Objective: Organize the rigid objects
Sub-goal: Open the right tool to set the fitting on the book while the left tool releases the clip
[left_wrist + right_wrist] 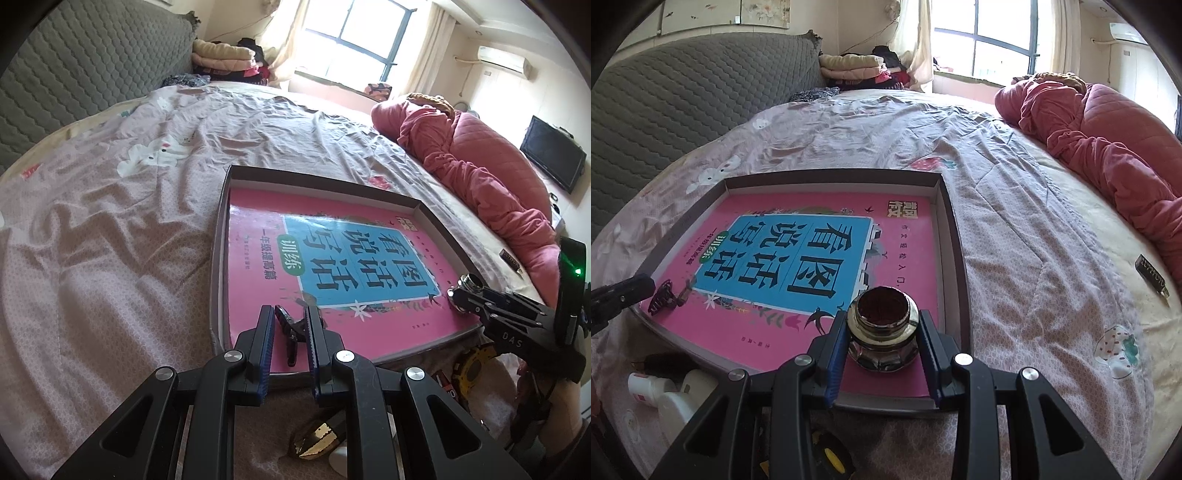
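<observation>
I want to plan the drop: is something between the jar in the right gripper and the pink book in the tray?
Nothing visible. The right gripper holds the jar just over the book's near corner inside the tray. The only other item there, a dark clip at the left gripper, lies at the opposite near corner.

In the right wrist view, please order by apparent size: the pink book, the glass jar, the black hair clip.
1. pink book, by far the largest.
2. glass jar, though it is nearest the camera, which enlarges it.
3. black hair clip, smallest; it lies farther away, so its true size against the jar is unsure.
</observation>
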Available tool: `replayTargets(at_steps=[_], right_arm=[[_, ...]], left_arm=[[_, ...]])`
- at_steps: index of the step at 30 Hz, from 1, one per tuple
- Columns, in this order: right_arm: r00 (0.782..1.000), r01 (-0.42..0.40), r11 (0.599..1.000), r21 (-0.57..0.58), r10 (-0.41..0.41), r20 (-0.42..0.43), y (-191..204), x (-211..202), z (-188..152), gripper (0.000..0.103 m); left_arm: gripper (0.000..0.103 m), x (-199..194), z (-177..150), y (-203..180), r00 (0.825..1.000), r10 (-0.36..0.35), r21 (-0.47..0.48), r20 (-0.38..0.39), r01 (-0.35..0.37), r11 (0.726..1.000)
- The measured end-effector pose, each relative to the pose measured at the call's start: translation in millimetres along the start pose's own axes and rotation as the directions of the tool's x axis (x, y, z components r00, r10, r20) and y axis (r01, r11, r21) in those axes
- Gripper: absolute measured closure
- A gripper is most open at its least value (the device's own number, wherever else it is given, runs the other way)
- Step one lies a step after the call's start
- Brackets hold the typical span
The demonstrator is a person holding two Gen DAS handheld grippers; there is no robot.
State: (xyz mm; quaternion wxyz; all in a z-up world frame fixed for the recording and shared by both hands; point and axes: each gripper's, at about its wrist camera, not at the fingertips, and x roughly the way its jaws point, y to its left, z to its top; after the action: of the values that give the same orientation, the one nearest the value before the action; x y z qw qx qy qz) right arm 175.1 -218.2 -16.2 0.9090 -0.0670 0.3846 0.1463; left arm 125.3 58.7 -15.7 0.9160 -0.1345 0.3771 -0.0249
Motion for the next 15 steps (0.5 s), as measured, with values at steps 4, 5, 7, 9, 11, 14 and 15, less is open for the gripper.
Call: replayTargets(at_steps=[4,5,7,9,11,14,15], right_arm=[[1.000,0.003,1.000,0.002,-0.003,0.002,1.3,-1.4,-2.3,0.066],[1.000,0.000,1.000,0.004,0.000,0.003,1.1,-1.5,-2.1,0.066],[1.000,-0.001,1.000,0.005,0.001,0.006,0.6,-2.3,-2.3,0.066],[1.000,-0.002,1.000,0.008,0.002,0.012,0.0,-3.8,-3.5,0.066],[1.000,0.000,1.000,0.011,0.000,0.020,-0.5,-5.1,-4.5,0.066],[0.999,0.005,1.000,0.003,-0.006,0.035,0.6,-7.9,-5.8,0.066],[0.999,0.009,1.000,0.004,-0.009,0.040,0.8,-9.0,-6.4,0.066]], left_arm=[[0.086,1.0,-0.6,1.3,1.000,0.009,0.005,-0.003,-0.009,1.000],[0.086,1.1,-0.9,1.8,1.000,0.012,0.005,-0.003,-0.012,1.000],[0.086,0.8,-1.0,2.2,1.000,0.009,0.005,-0.004,-0.009,1.000],[0.086,0.7,-0.9,2.7,1.000,0.010,0.008,-0.005,-0.010,1.000],[0.086,0.9,-0.8,3.4,1.000,0.017,0.011,-0.002,-0.017,1.000],[0.086,1.1,-0.7,3.2,1.000,0.015,0.015,-0.003,-0.015,1.000],[0.086,0.8,-0.9,3.1,1.000,0.013,0.015,-0.004,-0.013,1.000]])
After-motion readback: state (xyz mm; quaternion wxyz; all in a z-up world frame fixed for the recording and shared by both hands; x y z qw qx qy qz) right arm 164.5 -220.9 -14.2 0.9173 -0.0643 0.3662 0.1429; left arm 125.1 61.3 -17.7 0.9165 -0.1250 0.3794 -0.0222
